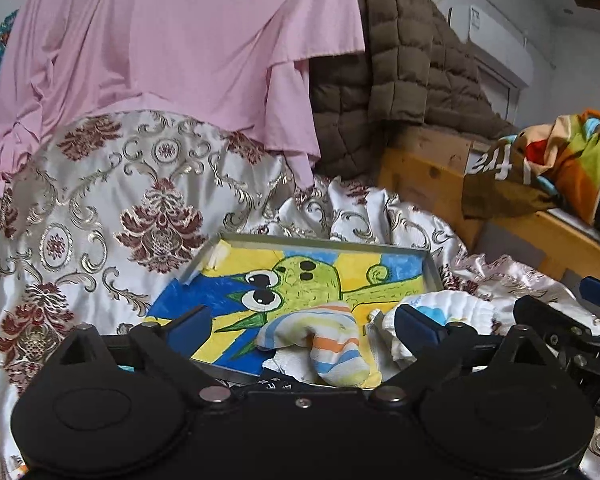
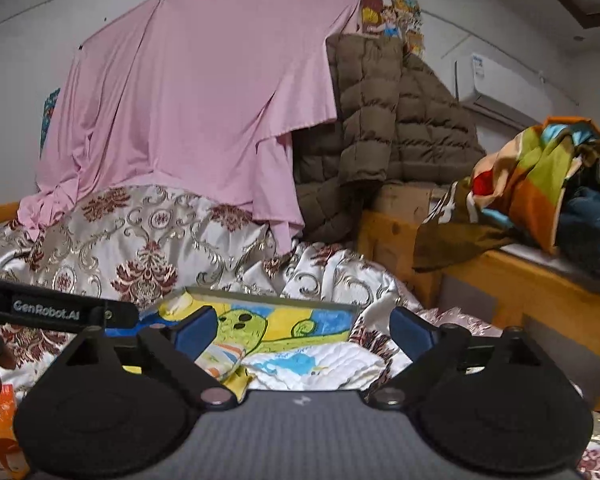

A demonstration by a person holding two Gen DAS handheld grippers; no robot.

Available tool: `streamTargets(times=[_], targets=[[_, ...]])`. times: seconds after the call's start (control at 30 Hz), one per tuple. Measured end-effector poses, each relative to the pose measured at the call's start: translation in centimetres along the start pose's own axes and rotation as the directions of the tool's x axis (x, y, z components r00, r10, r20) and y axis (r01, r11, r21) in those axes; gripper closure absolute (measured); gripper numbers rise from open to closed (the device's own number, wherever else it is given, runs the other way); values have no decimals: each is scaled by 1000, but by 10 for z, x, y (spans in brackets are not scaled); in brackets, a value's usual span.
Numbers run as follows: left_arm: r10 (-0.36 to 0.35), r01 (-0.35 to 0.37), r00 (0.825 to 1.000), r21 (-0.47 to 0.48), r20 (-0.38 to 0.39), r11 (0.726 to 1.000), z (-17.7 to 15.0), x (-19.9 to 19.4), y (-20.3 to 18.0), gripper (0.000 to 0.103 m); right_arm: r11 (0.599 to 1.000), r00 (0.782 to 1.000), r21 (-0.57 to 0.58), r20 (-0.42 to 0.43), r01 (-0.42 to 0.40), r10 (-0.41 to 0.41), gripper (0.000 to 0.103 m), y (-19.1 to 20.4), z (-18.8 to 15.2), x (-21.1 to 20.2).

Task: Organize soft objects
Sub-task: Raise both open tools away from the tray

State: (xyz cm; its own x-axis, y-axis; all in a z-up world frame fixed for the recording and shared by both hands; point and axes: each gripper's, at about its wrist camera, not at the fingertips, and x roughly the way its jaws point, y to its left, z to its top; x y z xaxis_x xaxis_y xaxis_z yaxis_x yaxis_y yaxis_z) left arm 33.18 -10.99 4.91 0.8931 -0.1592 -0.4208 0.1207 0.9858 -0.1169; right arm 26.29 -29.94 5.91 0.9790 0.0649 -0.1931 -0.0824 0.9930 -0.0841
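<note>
Your left gripper (image 1: 302, 326) sat closest to the camera, its 2 blue pads spread wide with nothing pinched between them. Just past those pads lay a striped sock (image 1: 328, 344), folded over, white with blue, orange and yellow bands. It rested inside a shallow metal tray (image 1: 430, 266) that had a bright cartoon picture (image 1: 300, 276) on its bottom, a green face with big eyes. Beside the sock, toward the right, lay a white cloth with blue spots (image 1: 452, 308), half over the tray's edge.

Your right gripper (image 2: 304, 330) was spread wide too, and it held nothing. Past its pads you could see the same tray (image 2: 268, 298), the striped sock (image 2: 222, 356) and the white cloth (image 2: 312, 366).

Everything sat on a shiny flowered bedspread (image 1: 100, 208). Behind it hung a pink sheet (image 2: 204, 96) and a brown puffy coat (image 2: 384, 120). A colourful cloth pile (image 2: 540, 172) lay on a wooden bed frame (image 2: 500, 280) to the right.
</note>
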Motion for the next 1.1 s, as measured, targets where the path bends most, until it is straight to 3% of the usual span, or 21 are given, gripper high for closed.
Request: streamTargets(times=[0.43, 1.1], targets=[[9, -10, 995, 12, 99, 1000, -16, -68, 7, 1, 998, 999, 59, 49, -6, 3, 2, 6, 6, -50], [50, -48, 991, -25, 124, 999, -73, -139, 41, 1, 997, 999, 80, 38, -4, 1, 0, 44, -20, -120]])
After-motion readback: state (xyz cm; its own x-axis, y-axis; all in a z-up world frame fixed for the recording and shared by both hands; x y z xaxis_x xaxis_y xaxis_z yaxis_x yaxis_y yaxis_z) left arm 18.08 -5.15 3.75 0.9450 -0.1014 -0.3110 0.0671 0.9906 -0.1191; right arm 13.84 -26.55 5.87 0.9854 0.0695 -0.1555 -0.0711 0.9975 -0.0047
